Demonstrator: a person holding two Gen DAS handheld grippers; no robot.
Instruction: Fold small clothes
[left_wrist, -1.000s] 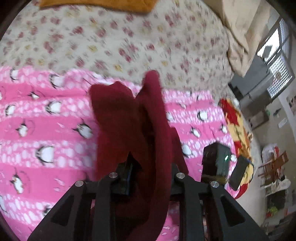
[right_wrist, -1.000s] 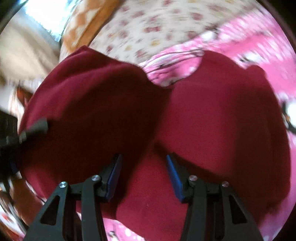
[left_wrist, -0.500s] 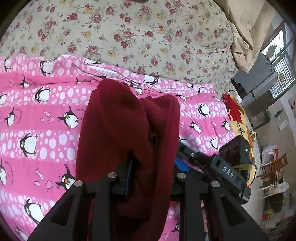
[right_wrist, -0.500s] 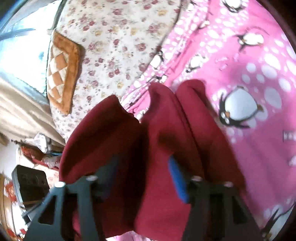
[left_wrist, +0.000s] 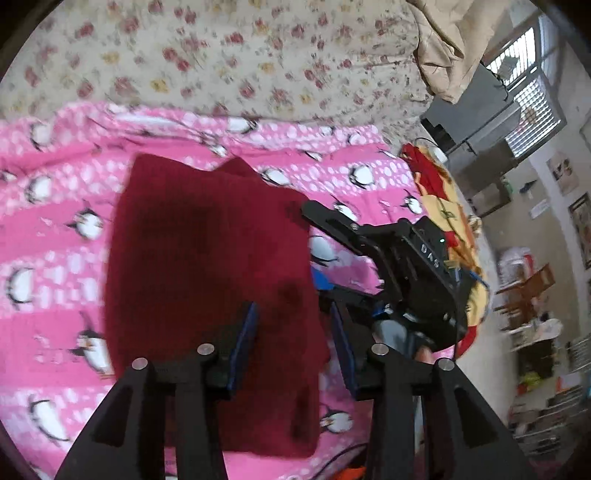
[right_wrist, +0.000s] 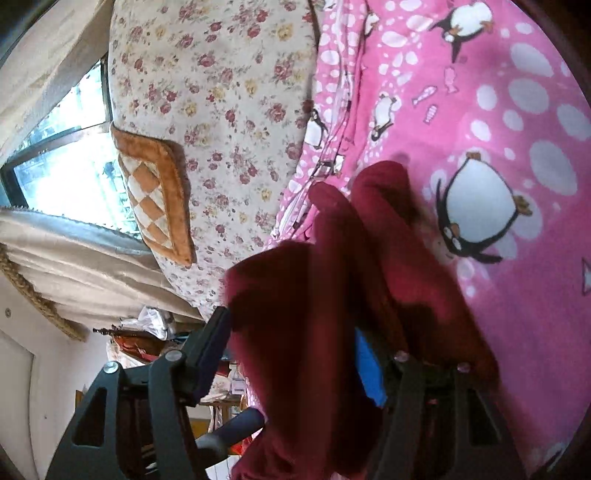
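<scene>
Since half a second ago my left tool (left_wrist: 293, 334) has let go: its fingers were pinched on the dark red garment (left_wrist: 207, 280) and now stand apart above it. The cloth, bunched and lifted before, lies spread flat on the pink penguin blanket (left_wrist: 55, 266) on the bed. In the left wrist view my right tool (left_wrist: 325, 240) sits at the garment's right edge, its black body over the blanket.

From the right wrist view, the right tool (right_wrist: 295, 350) has its fingers apart with a fold of the garment (right_wrist: 317, 295) draped between them; I cannot tell whether any pad actually presses the cloth. The fabric rises in two humps ahead of the fingers, resting on the penguin blanket (right_wrist: 517, 129). Beyond lies the floral bedsheet (right_wrist: 221, 92), with an orange checkered cushion (right_wrist: 155, 199) on it near the window.
</scene>
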